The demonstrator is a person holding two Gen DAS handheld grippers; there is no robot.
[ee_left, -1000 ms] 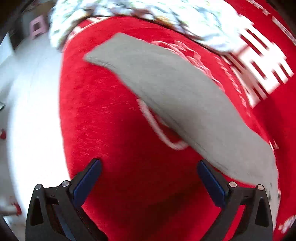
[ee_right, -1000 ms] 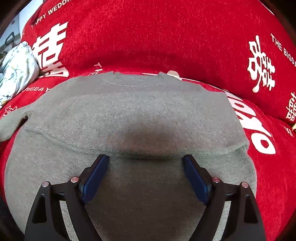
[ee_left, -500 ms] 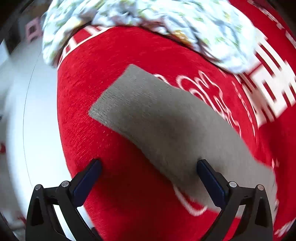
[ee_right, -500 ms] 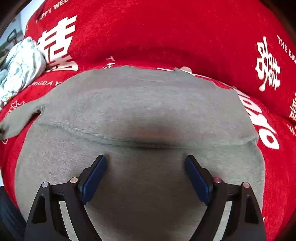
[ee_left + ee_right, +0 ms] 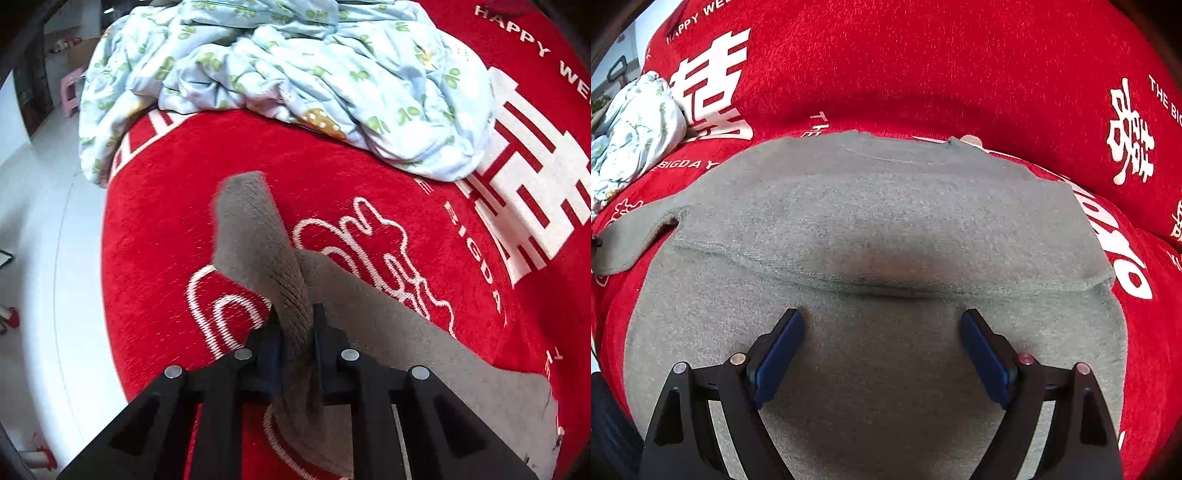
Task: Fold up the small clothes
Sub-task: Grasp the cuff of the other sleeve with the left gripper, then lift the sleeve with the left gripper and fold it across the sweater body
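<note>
Now you are at the sleeve-folding step: your left gripper (image 5: 295,325) is closing, pinching the grey sleeve (image 5: 255,236), while the sweater (image 5: 879,221) lies flat on the red blanket (image 5: 923,62). Your right gripper (image 5: 882,339) hovers spread above its body. Next, carry the sleeve across onto it.

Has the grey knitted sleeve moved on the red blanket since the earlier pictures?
Yes. The grey knitted sleeve lay flat across the red blanket; now the closing jaws of the left gripper pinch it, its cuff raised toward the floral quilt.
</note>
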